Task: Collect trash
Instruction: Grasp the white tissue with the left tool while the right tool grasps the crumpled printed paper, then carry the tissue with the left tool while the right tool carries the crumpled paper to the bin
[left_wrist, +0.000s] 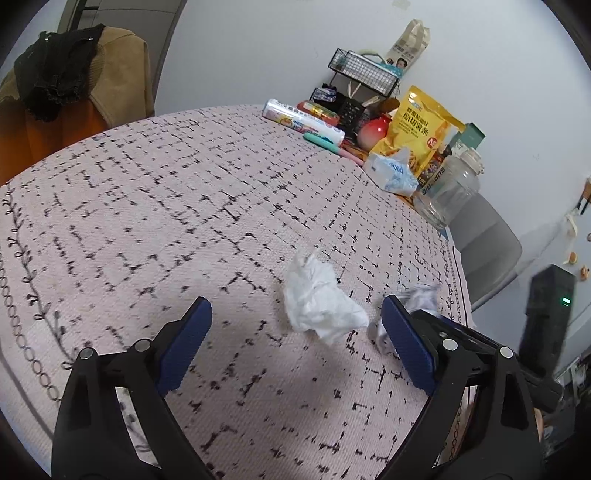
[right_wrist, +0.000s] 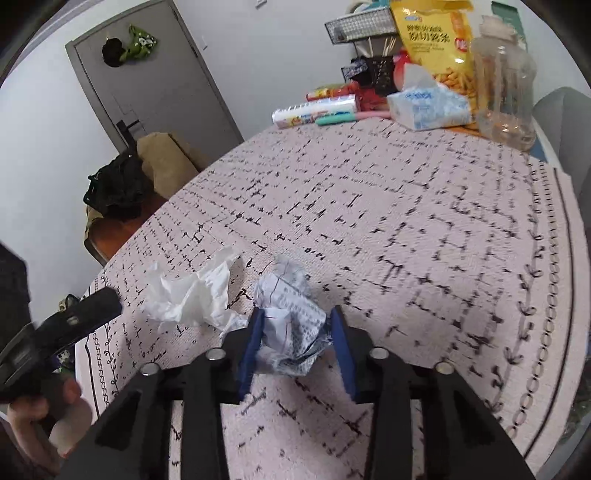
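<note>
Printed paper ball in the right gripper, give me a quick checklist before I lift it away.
1. Right gripper has the printed paper ball between its fingers: ok.
2. Grip firm enough to lift: cannot tell.
3. White tissue wad free of the ball: cannot tell, edges look close.
4. Left gripper open, ready for the white wad: ok.
5. Tissue pack and clear jar well away at the table's far side: ok.
6. Trash bin located: not ok, none visible.
</note>
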